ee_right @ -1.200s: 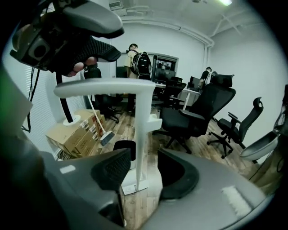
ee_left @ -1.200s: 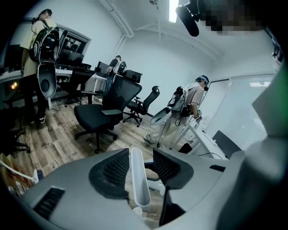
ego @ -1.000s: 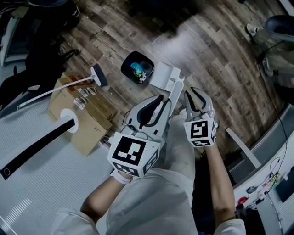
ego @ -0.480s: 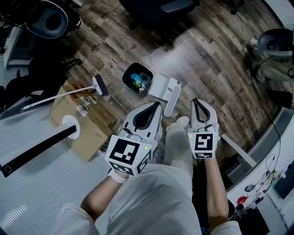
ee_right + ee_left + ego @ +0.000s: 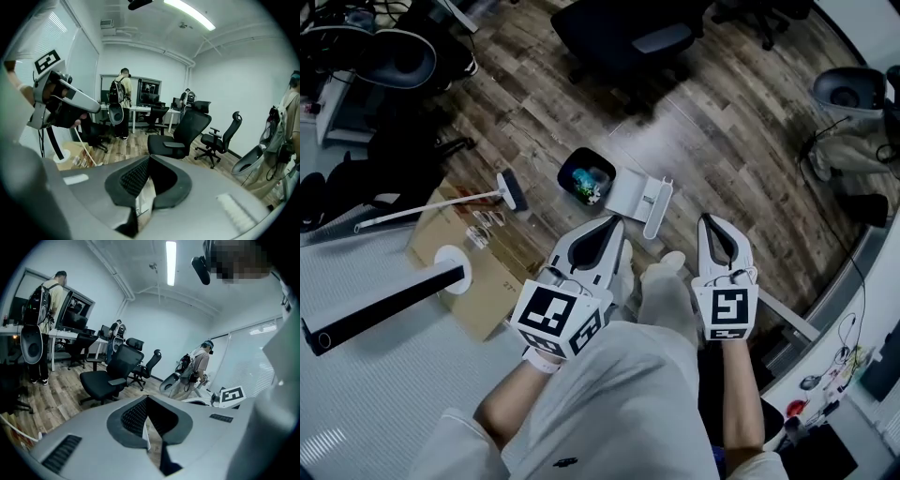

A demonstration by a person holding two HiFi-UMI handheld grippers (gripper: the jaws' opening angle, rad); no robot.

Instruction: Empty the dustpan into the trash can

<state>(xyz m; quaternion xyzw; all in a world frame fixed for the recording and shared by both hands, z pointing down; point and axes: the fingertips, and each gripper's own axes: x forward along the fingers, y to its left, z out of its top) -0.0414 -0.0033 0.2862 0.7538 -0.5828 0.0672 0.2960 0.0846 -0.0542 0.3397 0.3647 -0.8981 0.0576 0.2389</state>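
The left gripper (image 5: 616,223) and the right gripper (image 5: 709,221) are held side by side above the person's pale trousers (image 5: 619,403), both pointed forward and somewhat downward over the wooden floor (image 5: 741,122). In the left gripper view, the jaws are seen pressed together at their tips, with nothing caught between them. In the right gripper view, the jaws, which have just been closing, are likewise seen together and empty.

The white dustpan (image 5: 628,192) is lying on the floor ahead of the grippers and is not touched by either of them. It is set just beside the dark trash can (image 5: 574,161), on that can's right in the head view, with its handle turned toward the person. Coloured litter (image 5: 587,180) can be made out inside the trash can.

A broom (image 5: 441,208) with a long white handle is laid on the floor to the left of the trash can, its head nearest the can. A flat cardboard box (image 5: 483,281) is found under and beside it, at the edge where the planks meet a pale ribbed surface. A black office chair (image 5: 619,37) is seen toward the floor's far side.
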